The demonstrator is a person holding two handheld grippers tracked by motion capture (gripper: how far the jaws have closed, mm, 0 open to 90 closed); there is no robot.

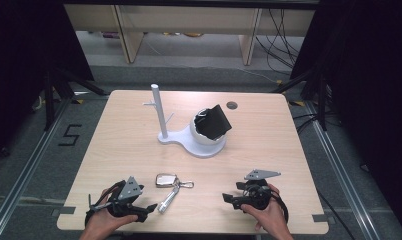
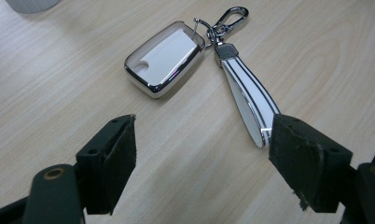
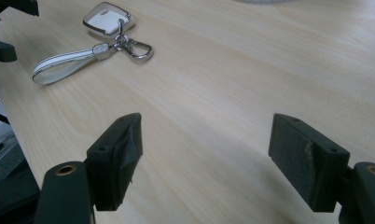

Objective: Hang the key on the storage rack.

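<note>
Lying between both tongs – key fob (image 1: 166,180), white stand (image 1: 189,137) behind

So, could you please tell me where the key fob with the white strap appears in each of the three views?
High view: key fob lies near the table's front edge, between the two claws, closer to the left claw.
Left gripper view: upper centre, just beyond the open jaws.
Right gripper view: top left, far off.
Shared landmark: the silver carabiner clip beside the fob.
</note>
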